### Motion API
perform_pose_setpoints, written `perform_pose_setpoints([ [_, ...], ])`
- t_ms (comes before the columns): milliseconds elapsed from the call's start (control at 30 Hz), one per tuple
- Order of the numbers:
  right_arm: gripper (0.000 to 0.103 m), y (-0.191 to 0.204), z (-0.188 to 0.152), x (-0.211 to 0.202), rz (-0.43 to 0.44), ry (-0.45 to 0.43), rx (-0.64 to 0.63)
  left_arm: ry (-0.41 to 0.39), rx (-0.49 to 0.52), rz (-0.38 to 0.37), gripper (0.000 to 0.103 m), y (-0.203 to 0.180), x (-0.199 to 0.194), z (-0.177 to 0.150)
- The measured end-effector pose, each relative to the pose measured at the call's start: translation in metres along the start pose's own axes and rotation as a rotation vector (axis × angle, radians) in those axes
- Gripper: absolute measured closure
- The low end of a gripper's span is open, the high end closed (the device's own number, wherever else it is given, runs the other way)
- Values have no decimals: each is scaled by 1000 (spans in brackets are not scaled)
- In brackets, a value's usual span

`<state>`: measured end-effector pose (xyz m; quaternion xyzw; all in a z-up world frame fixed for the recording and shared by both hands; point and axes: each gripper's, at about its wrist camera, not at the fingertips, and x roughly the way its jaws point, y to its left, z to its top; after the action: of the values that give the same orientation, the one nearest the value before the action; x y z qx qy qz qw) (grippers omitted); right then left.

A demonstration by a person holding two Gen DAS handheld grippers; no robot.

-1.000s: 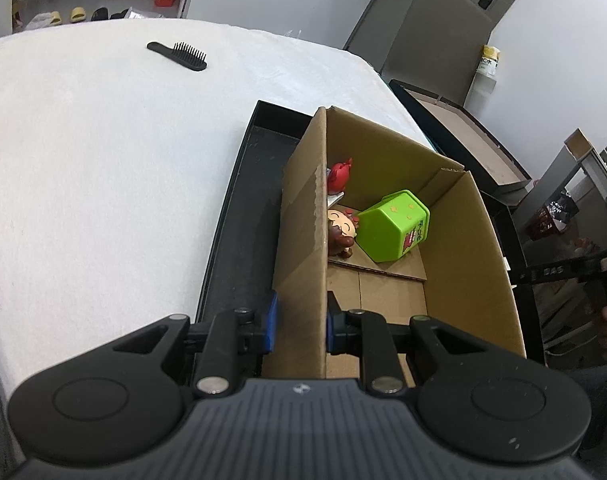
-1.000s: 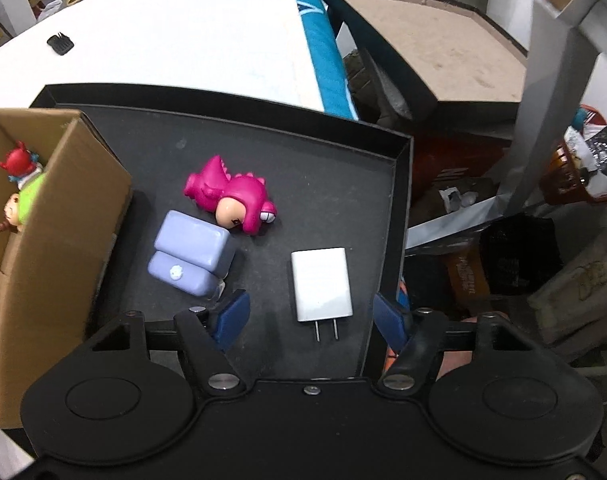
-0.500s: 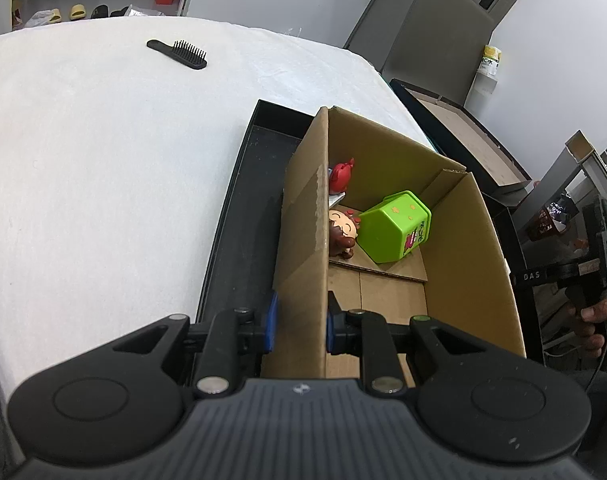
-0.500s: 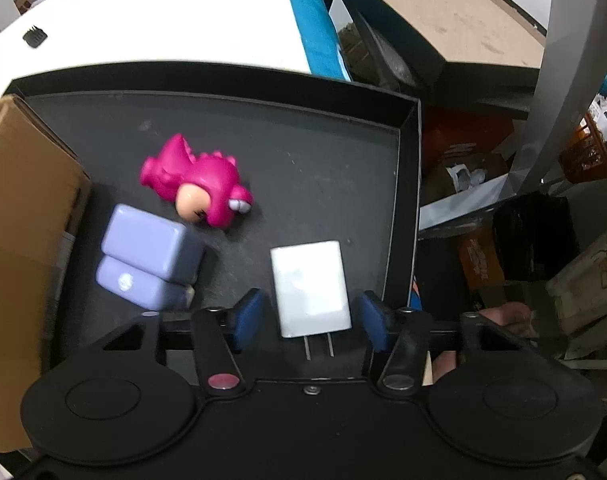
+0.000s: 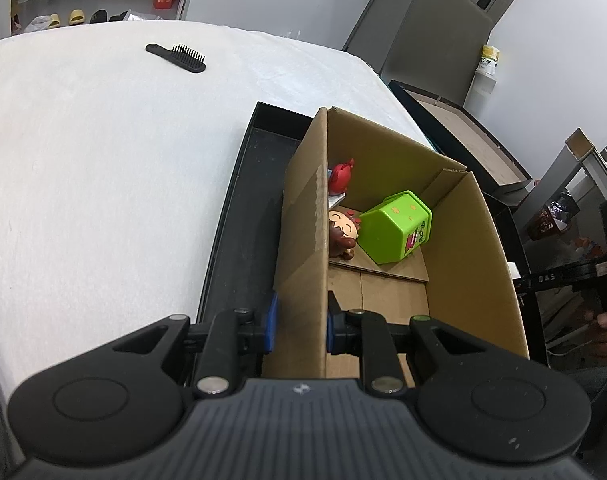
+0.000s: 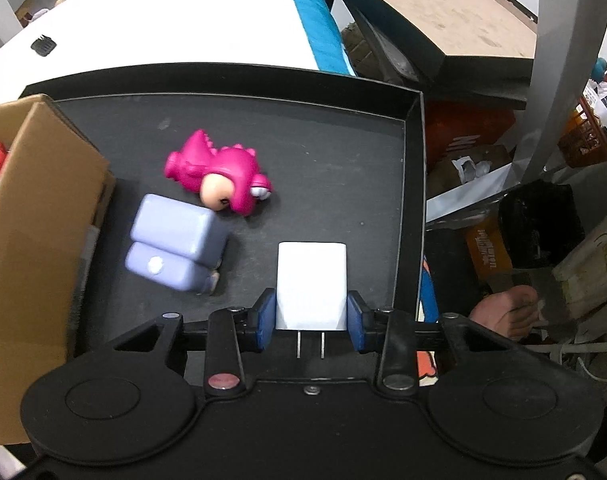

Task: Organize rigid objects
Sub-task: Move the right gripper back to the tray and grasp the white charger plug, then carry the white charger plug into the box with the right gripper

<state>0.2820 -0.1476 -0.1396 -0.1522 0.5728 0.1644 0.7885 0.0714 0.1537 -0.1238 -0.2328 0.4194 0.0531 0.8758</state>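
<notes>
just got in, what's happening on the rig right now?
Sorting small items from a black tray into a cardboard box. The left gripper is clamped on the box's side wall, holding it. The right gripper has its pads against both sides of the white charger, which looks to be lying on the tray floor. A pink dinosaur toy and a lavender block also wait on the tray. The box already holds a green container and two small figures.
</notes>
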Motion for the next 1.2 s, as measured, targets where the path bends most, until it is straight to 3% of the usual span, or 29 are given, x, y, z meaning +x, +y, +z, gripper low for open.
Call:
perform_pose_setpoints([
  [400,67,10,3,-41,12,-39,10,1,7,0,82,-1,0,0],
  [1200,67,74,20,-122,65,-142,-130,-4,12,-7,82,0,0,-1],
])
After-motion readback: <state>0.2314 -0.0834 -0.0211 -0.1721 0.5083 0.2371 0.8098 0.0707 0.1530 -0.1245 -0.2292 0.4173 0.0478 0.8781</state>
